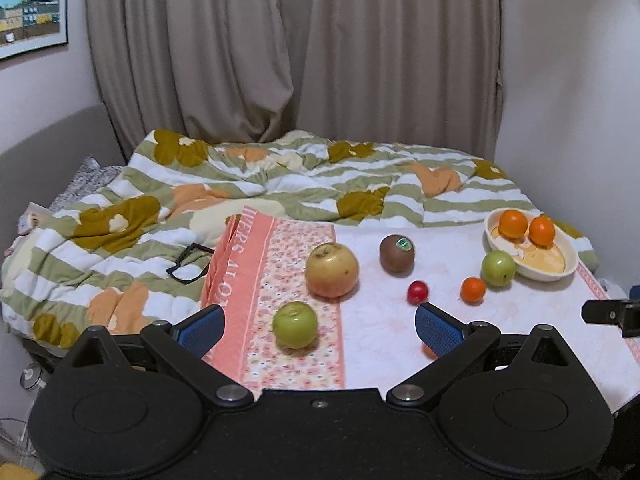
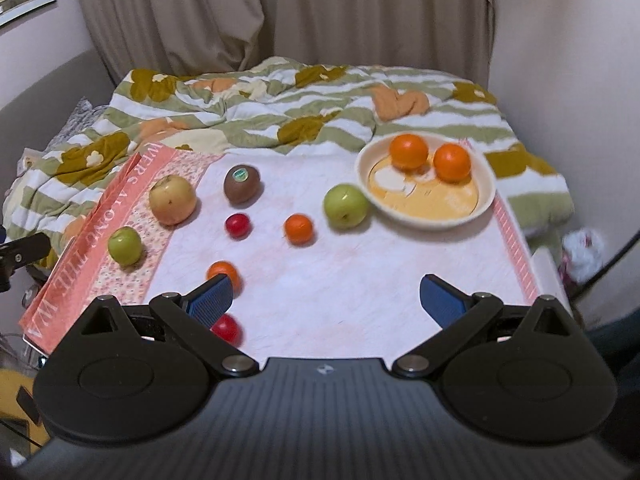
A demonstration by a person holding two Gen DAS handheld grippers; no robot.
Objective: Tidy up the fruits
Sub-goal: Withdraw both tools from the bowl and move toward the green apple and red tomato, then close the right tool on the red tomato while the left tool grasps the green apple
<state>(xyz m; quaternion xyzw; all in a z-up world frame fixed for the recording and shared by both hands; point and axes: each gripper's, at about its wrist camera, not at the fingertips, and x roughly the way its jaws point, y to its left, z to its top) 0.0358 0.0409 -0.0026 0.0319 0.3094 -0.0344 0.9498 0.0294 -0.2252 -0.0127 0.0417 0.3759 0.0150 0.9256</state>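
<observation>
a: what's the setting?
b: a bedroom; a curtain (image 1: 296, 48) behind a bed with a striped quilt (image 1: 280, 176) and a pink cloth (image 2: 320, 272) spread as the work surface.

a: how far along is it?
b: early, i judge. the bowl (image 2: 480, 208) holds two oranges (image 2: 409, 152). a green apple (image 2: 346, 205) touches its rim; a kiwi (image 2: 241, 184), yellow apple (image 2: 173, 199), second green apple (image 2: 125, 245), small oranges (image 2: 298, 228) and red fruits (image 2: 238, 225) lie loose.

a: the grippers?
b: left gripper (image 1: 320, 326) and right gripper (image 2: 326, 300) both gape wide, holding nothing.

a: any writing?
b: the cloth's border shows partial letters, "wers along"; the kiwi sticker is unreadable.
</observation>
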